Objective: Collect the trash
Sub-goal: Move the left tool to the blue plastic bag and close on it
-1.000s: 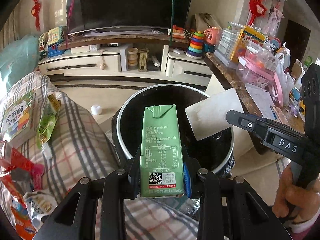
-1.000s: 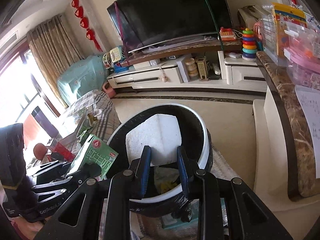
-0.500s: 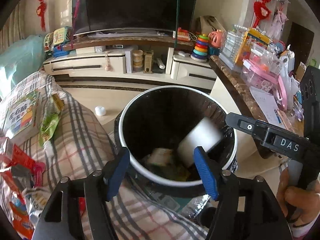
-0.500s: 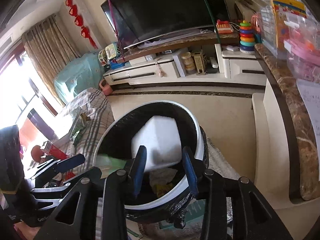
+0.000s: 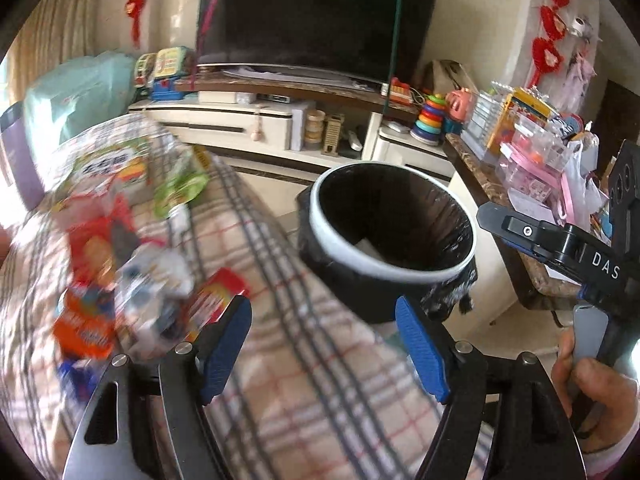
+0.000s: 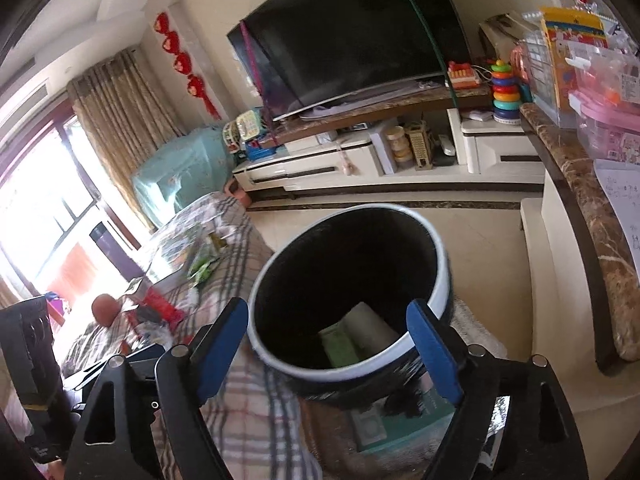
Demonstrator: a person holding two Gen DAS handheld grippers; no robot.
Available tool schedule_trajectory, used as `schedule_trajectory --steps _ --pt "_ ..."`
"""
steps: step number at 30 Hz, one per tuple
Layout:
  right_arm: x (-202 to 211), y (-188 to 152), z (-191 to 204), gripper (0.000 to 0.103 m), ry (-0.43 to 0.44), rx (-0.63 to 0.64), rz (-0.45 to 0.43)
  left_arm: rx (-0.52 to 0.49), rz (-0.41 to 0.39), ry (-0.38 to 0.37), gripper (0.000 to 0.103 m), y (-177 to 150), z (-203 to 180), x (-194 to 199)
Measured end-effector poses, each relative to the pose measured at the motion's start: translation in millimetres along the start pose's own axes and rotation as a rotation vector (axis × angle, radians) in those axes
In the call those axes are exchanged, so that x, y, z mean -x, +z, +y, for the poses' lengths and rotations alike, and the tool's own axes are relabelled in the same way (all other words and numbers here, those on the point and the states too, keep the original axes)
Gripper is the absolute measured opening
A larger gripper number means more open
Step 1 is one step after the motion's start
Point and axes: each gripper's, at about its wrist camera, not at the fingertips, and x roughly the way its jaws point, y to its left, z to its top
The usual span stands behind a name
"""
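Note:
A round black bin with a white rim (image 5: 452,270) (image 6: 440,248) stands beside the plaid-covered sofa. Inside it lie a green carton (image 6: 340,346) and a white foam block (image 6: 368,326). My left gripper (image 5: 324,344) is open and empty, over the plaid cover left of the bin. My right gripper (image 6: 328,354) is open and empty, just in front of the bin's near rim. Blurred trash lies on the cover: an orange-red wrapper (image 5: 86,330), a white wrapper (image 5: 156,280), a red box (image 5: 218,292) and a green packet (image 5: 180,190).
A marble-topped counter (image 6: 600,240) with plastic boxes runs along the right. A TV cabinet (image 5: 256,128) stands across the tiled floor. My right gripper's body (image 5: 560,248) shows at the right of the left wrist view. A green book (image 6: 384,420) lies under the bin.
The left gripper let go of the green carton and the right let go of the white foam block; both dropped into the bin. Both grippers opened wide and swung left toward the sofa.

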Motion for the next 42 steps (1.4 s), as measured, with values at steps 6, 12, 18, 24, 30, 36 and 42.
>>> schedule_trajectory --steps 6,12,18,24,30,36,42 --pt "5.3 -22.9 23.2 0.086 0.033 0.014 0.017 0.022 -0.016 0.028 0.074 -26.2 14.7 36.3" --pt "4.5 -43.8 44.0 0.088 0.056 0.022 0.052 0.046 -0.043 0.068 0.074 -46.5 29.9 70.8" --pt "3.3 -63.5 62.5 0.091 0.076 0.03 0.077 0.078 -0.08 0.116 0.074 -70.2 42.3 103.1" --pt "1.4 -77.5 80.2 0.091 0.093 0.056 0.097 0.119 -0.084 0.157 0.075 -86.1 56.4 120.3" --pt "-2.9 -89.7 101.7 0.091 0.099 0.107 0.103 0.151 -0.04 0.194 0.079 -89.0 70.1 118.0" --pt "-12.9 -100.4 119.2 0.091 0.11 0.17 0.118 0.183 0.016 0.193 0.079 -85.3 82.6 99.5" --pt "-23.6 -101.6 129.8 0.091 0.13 0.195 0.132 0.204 0.013 0.2 0.077 -85.0 94.4 87.4"
